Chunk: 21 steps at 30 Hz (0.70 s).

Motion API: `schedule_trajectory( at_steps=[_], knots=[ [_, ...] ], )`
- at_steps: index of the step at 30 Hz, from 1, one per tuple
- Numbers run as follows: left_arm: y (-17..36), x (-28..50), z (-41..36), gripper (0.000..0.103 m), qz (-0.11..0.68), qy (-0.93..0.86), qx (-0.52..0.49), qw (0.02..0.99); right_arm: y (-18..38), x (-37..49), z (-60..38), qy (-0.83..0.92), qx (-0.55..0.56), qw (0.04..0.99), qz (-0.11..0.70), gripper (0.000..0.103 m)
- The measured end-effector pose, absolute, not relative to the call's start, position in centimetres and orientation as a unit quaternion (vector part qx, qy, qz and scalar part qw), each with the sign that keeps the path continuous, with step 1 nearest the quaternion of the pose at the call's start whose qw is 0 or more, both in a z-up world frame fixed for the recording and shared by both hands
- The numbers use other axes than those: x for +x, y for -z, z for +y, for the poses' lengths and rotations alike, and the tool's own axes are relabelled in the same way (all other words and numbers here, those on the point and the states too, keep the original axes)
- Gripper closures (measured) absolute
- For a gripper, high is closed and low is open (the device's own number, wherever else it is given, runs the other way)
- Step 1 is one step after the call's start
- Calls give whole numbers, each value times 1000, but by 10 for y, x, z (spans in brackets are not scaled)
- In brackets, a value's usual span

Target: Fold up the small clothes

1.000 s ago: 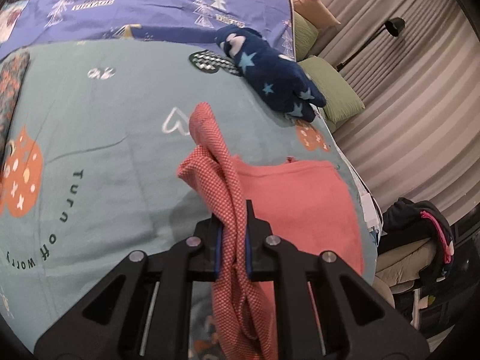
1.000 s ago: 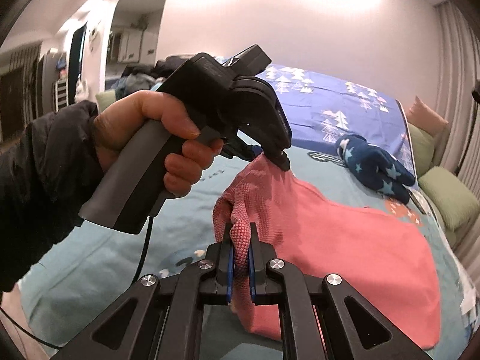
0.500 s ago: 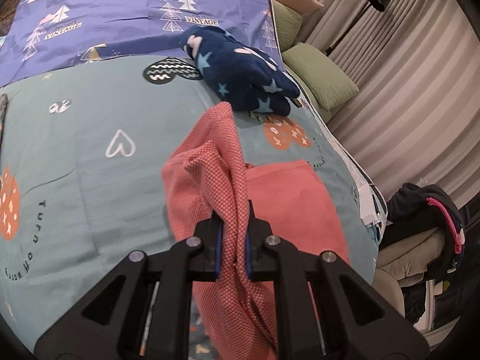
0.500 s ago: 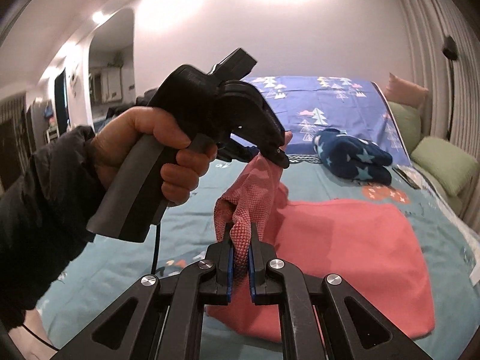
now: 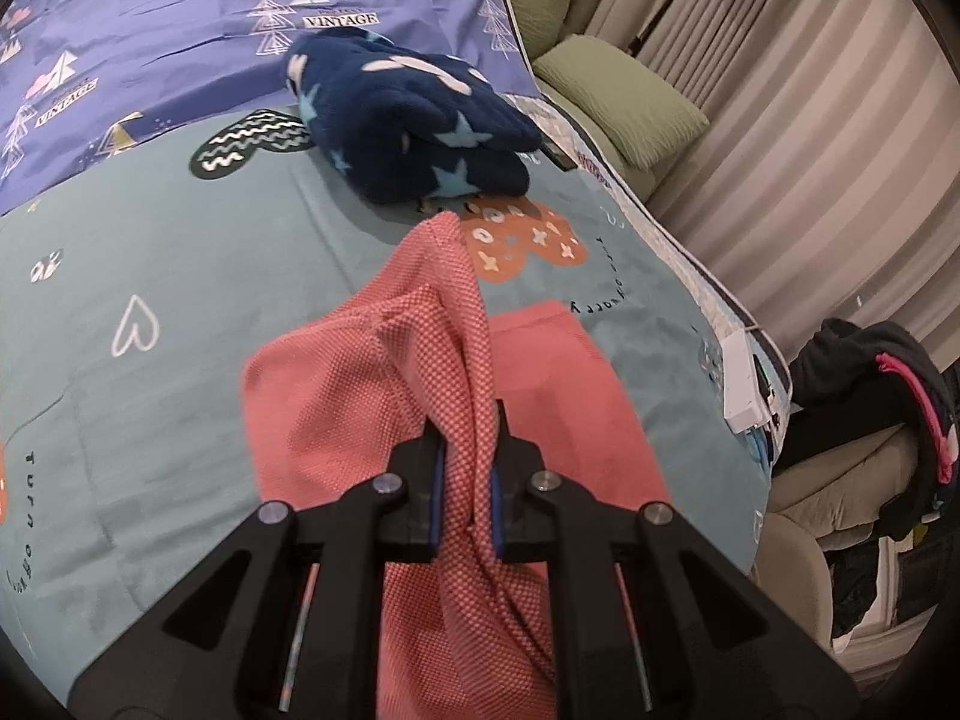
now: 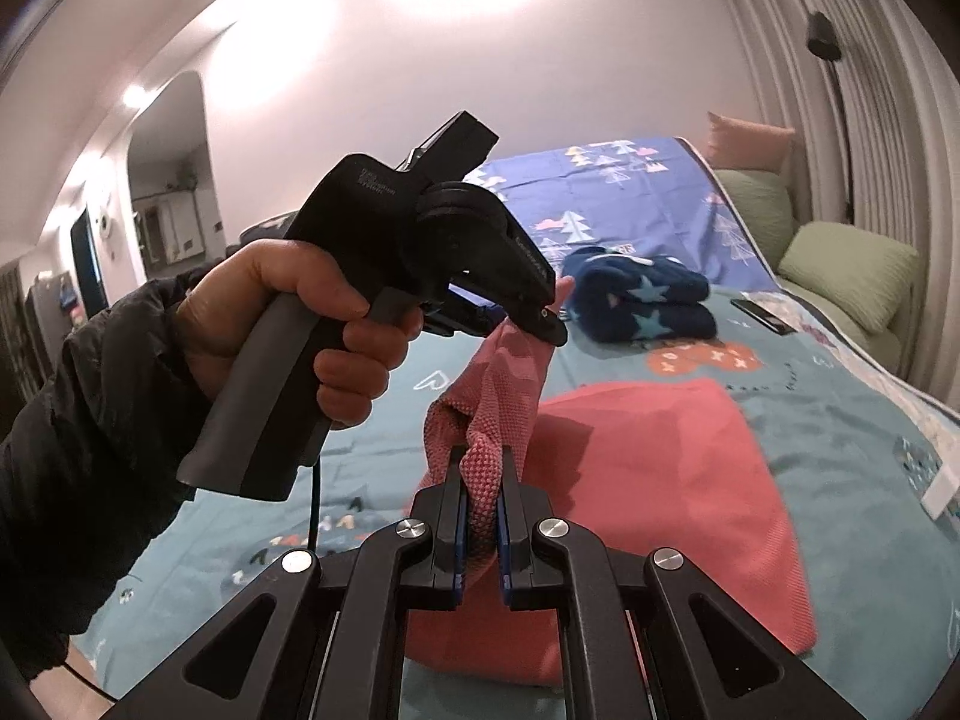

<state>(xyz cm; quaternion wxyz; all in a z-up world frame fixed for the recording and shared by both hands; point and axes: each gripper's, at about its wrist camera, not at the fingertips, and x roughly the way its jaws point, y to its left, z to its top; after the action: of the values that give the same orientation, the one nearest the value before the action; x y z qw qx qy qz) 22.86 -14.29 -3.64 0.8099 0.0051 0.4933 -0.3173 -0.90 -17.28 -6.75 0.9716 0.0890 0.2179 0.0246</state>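
A coral-red knitted garment (image 5: 336,396) lies on the teal bedspread (image 5: 180,276), one edge lifted. My left gripper (image 5: 467,450) is shut on that raised edge. In the right wrist view the garment (image 6: 648,468) spreads flat to the right while its near edge hangs between the two grippers. My right gripper (image 6: 480,504) is shut on a bunched fold of it. The left gripper (image 6: 540,324), held in a hand, pinches the same edge just above and beyond my right gripper.
A folded navy star-print fleece (image 5: 414,120) lies further up the bed, also in the right wrist view (image 6: 642,300). Green cushions (image 5: 618,102) sit at the bed's right side by the curtains. A chair with dark clothes (image 5: 870,396) stands off the right edge. A phone (image 6: 762,315) lies near the cushions.
Both grippers have carried the lifted edge of the garment up the bed toward the navy fleece, so the raised fold now hangs over the flat part. Both stayed shut on the cloth.
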Motion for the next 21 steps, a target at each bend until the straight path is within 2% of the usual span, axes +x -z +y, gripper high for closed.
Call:
schedule_trajectory(
  at_steps=[21],
  knots=[
    [53, 214, -243, 90, 515, 317, 61, 794, 76, -37, -255, 24, 170, 959, 227, 97]
  ],
)
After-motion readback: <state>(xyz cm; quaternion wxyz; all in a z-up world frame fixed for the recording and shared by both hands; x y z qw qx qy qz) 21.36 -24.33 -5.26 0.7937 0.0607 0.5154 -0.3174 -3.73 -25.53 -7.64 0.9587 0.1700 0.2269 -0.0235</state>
